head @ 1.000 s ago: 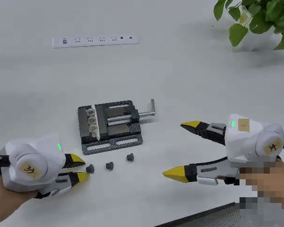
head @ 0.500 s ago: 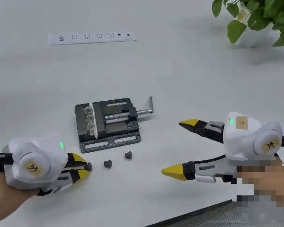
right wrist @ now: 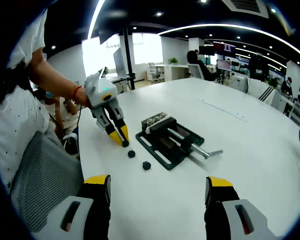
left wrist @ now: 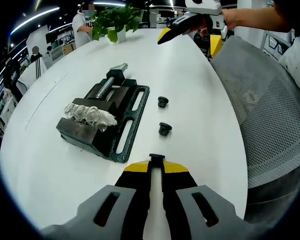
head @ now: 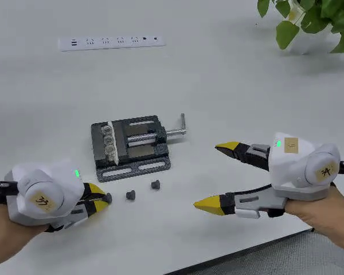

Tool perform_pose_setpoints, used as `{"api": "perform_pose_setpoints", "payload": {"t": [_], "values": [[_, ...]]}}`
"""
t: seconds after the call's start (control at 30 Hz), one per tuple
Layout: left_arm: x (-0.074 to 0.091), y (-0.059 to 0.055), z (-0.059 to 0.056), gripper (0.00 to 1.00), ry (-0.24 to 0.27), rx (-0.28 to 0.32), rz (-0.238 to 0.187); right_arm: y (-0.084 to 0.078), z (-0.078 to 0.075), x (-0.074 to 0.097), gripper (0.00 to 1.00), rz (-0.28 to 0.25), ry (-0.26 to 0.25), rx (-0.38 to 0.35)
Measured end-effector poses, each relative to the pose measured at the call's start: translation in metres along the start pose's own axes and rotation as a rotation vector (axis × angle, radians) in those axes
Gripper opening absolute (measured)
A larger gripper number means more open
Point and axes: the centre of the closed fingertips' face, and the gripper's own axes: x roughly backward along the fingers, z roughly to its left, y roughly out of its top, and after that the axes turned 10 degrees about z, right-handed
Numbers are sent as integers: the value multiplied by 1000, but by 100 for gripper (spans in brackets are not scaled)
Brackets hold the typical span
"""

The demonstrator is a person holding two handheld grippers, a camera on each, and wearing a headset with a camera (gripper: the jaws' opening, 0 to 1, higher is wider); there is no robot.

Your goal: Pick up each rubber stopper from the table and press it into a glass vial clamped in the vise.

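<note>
The left gripper (head: 101,200) pinches a rubber stopper (left wrist: 156,158) at its tips.

The counter (head: 229,86) is plain white, and so is the power strip (head: 112,42). The vise (head: 139,150) is matt black with a silvery screw, and its vials (head: 109,140) are clear glass. The two loose stoppers (head: 131,195) are dark grey, as is the pinched stopper (left wrist: 156,158). The left tongs (head: 103,201) and right tongs (head: 207,175) have white shells, black arms with yellow tips, and a small green light. The plant (head: 309,17) is leafy green.
</note>
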Motion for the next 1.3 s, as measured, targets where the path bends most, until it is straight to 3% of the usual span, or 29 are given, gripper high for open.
{"api": "perform_pose_setpoints", "payload": {"t": [0.13,0.3,0.4,0.5,0.63,0.7,0.83,1.0,1.13,1.3], "values": [[0,0,0,4,-2,18,-1,3,3,0,75,0,6,4],[13,13,0,4,-6,69,-49,15,8,2,74,-6,18,28],[25,25,-2,4,-15,87,-78,29,14,4,72,-15,38,59],[41,42,-7,4,-39,142,-122,47,21,8,68,-36,63,84],[62,60,-13,3,-40,139,-154,71,31,14,60,-58,108,103],[75,72,-16,3,-38,137,-182,80,38,17,57,-43,148,94],[98,91,-26,3,-46,130,-220,111,61,29,47,-80,234,158],[121,112,-35,3,-55,135,-275,136,77,38,38,-82,286,217],[135,126,-43,3,-56,122,-295,147,90,43,30,-79,339,262],[145,137,-51,3,-57,95,-312,149,100,44,21,-43,382,326]]}}
